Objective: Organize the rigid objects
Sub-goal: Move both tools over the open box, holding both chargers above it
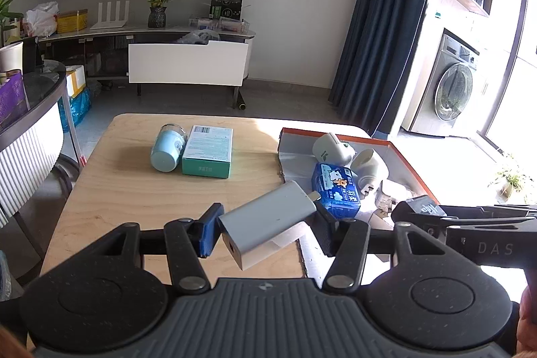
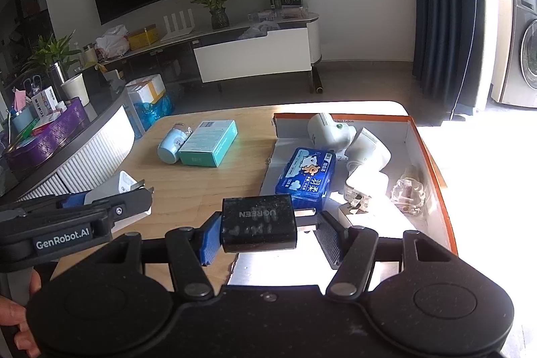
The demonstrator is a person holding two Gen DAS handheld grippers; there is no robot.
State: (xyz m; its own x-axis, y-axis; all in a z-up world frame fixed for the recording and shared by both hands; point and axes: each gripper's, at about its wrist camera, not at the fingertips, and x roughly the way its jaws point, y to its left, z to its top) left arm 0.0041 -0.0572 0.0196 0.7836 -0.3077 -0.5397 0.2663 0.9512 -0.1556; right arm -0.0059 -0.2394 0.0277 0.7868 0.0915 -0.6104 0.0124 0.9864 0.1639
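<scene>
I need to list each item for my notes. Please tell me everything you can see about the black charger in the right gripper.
The black UGREEN charger is a boxy plug adapter of matte, dusty-looking plastic. Its brand lettering reads upside down in the right wrist view. Metal prongs stick out of its right side. The right gripper holds it between its fingers, lifted above the near edge of the orange-rimmed cardboard box, just in front of the blue tissue pack.

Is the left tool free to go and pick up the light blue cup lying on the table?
Probably not yet: the left tool is shut on a grey charger. The path to the blue cup looks clear.
</scene>
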